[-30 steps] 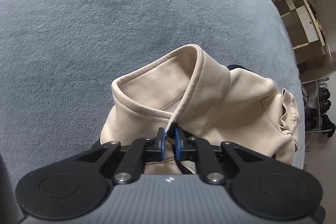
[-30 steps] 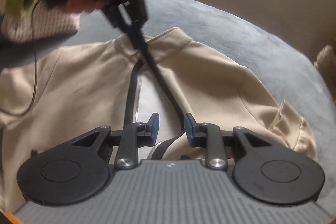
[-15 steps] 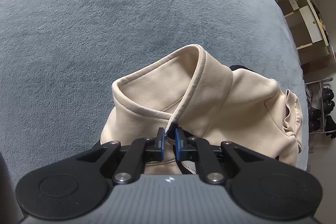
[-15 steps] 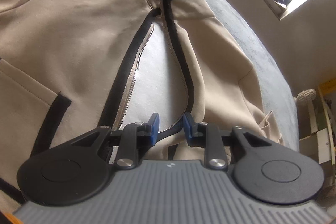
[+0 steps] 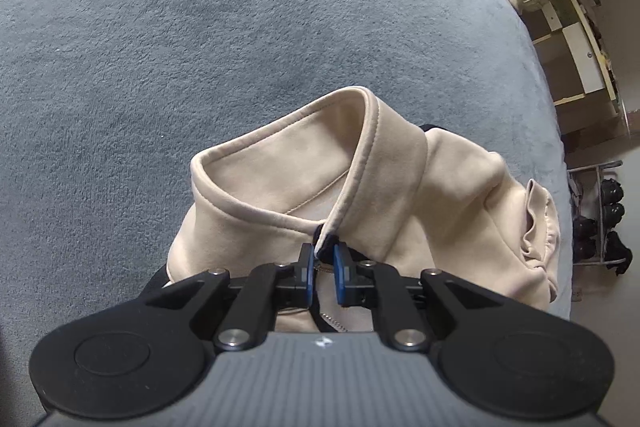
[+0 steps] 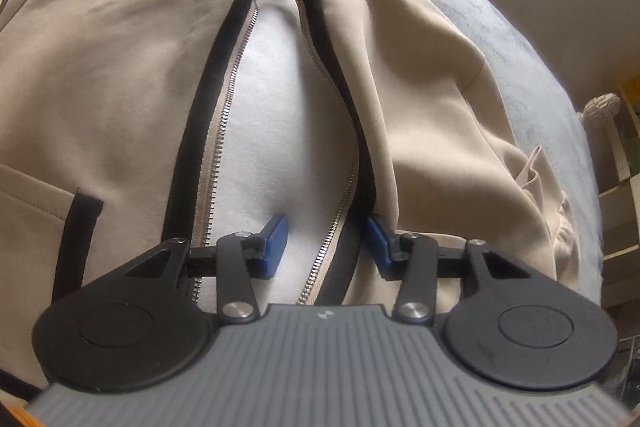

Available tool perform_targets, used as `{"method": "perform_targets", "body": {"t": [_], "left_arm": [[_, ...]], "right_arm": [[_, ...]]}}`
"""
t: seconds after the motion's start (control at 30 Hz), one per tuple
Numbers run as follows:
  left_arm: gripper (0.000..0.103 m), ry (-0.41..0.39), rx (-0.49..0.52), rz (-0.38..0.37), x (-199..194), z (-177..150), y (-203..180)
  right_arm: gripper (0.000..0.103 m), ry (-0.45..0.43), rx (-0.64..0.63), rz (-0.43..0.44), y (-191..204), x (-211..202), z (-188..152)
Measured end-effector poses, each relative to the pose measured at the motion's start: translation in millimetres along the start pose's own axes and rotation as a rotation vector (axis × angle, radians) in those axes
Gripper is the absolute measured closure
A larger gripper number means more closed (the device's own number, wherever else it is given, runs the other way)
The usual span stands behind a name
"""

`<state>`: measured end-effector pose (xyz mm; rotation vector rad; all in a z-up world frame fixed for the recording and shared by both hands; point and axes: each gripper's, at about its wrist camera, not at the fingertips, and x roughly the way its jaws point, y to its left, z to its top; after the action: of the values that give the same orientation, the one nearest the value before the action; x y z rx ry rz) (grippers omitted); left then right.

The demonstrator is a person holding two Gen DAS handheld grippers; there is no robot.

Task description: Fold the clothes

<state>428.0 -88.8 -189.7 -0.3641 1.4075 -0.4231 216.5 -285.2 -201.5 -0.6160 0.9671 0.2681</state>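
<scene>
Beige fleece, trimmed in black along its open zipper, is lying spread on a grey plush blanket (image 5: 168, 59): this is the jacket (image 6: 100, 67), front side up, with its white lining showing between the two parted zipper edges. The left gripper (image 5: 324, 261) is pinching the jacket at the collar (image 5: 280, 179), right where the black zipper trim meets the neckline; its blue pads are clenched on that corner of fabric and are lifting it slightly off the blanket. In the right wrist view the same gripper is showing at the top edge, clamped on the top of the zipper. The right gripper (image 6: 327, 245) is hovering low over the lower front of the jacket, and its jaws have just been opening; they are standing apart now, with the right-hand zipper edge (image 6: 340, 211) running between the pads but not pressed by them. A black pocket trim (image 6: 76, 235) is lying to the left of it. Beyond the blanket, a shelf unit (image 5: 568, 27) is standing against the wall.
</scene>
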Motion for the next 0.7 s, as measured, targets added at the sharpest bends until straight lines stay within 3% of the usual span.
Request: {"method": "perform_targets", "body": {"t": [0.03, 0.07, 0.1, 0.13, 0.2, 0.3, 0.4, 0.53, 0.63, 0.7], "left_arm": [[0.092, -0.009, -0.001, -0.017, -3, -1, 0], [0.092, -0.017, -0.002, -0.036, -7, -1, -1], [0.093, -0.026, -0.004, -0.055, -11, -2, -1], [0.093, -0.031, -0.008, -0.073, -14, -3, -1], [0.095, -0.032, -0.019, -0.097, -20, -4, 1], [0.097, -0.033, -0.039, -0.117, -26, 1, 3], [0.097, -0.041, -0.057, -0.122, -34, 19, 22], [0.097, -0.014, -0.041, -0.075, -10, 27, 15], [0.103, 0.000, 0.031, 0.019, 5, 21, 10], [0.103, -0.011, 0.032, 0.033, 1, 17, 13]], "right_arm": [[0.062, 0.005, 0.023, 0.016, -5, 0, -1], [0.070, 0.010, 0.033, 0.016, -8, -1, -1], [0.088, 0.014, 0.043, 0.016, -10, -1, -1], [0.089, 0.015, 0.046, 0.007, -14, -2, -2], [0.091, -0.001, 0.146, 0.074, -31, -9, -4], [0.101, -0.047, 0.338, 0.246, -63, -24, -10], [0.101, -0.111, 0.459, 0.443, -89, -39, -17], [0.101, -0.113, 0.414, 0.574, -89, -44, -17], [0.101, -0.086, 0.315, 0.580, -75, -40, -13], [0.101, -0.078, 0.260, 0.584, -65, -40, -12]]}}
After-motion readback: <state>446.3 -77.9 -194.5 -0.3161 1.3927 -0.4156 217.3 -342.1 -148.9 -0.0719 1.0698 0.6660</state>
